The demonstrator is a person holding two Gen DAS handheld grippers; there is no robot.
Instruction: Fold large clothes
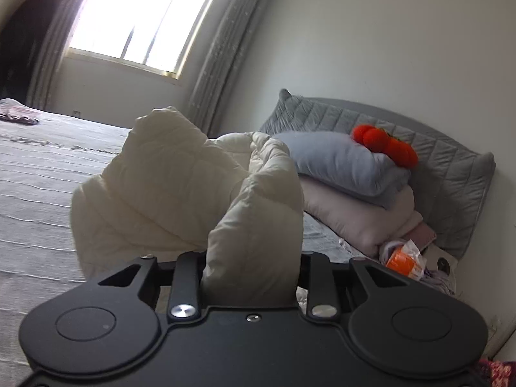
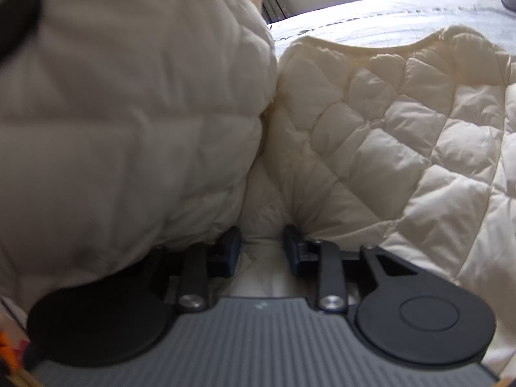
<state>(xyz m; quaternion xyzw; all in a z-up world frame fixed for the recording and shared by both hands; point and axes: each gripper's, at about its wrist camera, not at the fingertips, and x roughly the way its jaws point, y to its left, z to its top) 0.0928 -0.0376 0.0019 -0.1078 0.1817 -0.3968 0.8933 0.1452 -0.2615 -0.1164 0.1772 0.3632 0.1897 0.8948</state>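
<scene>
**Gripping a cream puffer jacket over the bed**

Holding the jacket (image 1: 180, 187) in both grippers, I have it bunched up above a grey bedspread (image 1: 38, 174) ribbed with pale stitched lines. My left gripper (image 1: 251, 274) has a thick padded roll of it wedged between the two black arms, which stand apart around the bulk; the fingertips themselves are buried in fabric, so I cannot tell how hard they pinch. My right gripper (image 2: 262, 248) has its dark blue fingers (image 2: 292, 245) pressed into a narrow fold from both sides, clamped on the jacket (image 2: 387, 135).

Only the right wrist view shows the quilting up close: soft diamond-shaped pockets, matte and puffy, with a curved hem edge lying toward the bedspread (image 2: 371, 13). Fabric to its left is blurred.

Only the left wrist view opens onto the room. Beyond the jacket, a blue-grey pillow (image 1: 342, 161) lies on a pale pink pillow (image 1: 361, 219), with a bright red plush (image 1: 383, 145) on top, all against a grey quilted headboard (image 1: 435, 148). Farther off, grey curtains (image 1: 229, 51) flank a bright window (image 1: 142, 19) in a plain white wall (image 1: 387, 38).
</scene>
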